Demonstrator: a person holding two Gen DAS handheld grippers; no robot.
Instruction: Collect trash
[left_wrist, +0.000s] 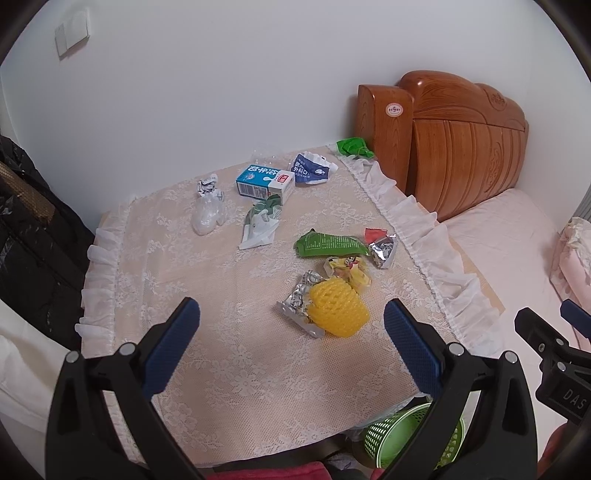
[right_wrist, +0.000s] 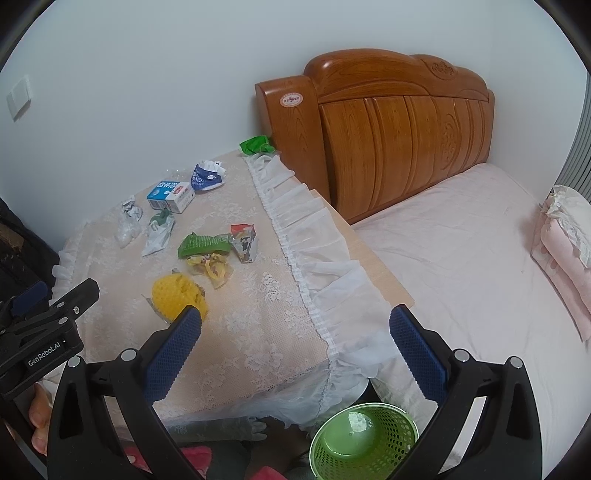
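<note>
Trash lies on a lace-covered table (left_wrist: 221, 350): a yellow foam net (left_wrist: 338, 308) on a silver wrapper (left_wrist: 297, 301), a yellow wrapper (left_wrist: 349, 269), a green packet (left_wrist: 330, 245), a red-silver wrapper (left_wrist: 382, 245), a blue-white carton (left_wrist: 264, 181), a blue pouch (left_wrist: 310, 170), a white-green pouch (left_wrist: 258, 223), clear plastic (left_wrist: 208, 214) and a green scrap (left_wrist: 352, 146). My left gripper (left_wrist: 291, 343) is open and empty just in front of the foam net. My right gripper (right_wrist: 295, 347) is open and empty above the table's frilled edge, over a green mesh basket (right_wrist: 364, 443) on the floor.
A wooden headboard (right_wrist: 388, 136) and a bed with a pink sheet (right_wrist: 461, 277) stand right of the table. Folded pink bedding (right_wrist: 565, 243) lies at the far right. A black jacket (left_wrist: 33, 229) hangs at the left. The basket also shows in the left wrist view (left_wrist: 399, 432).
</note>
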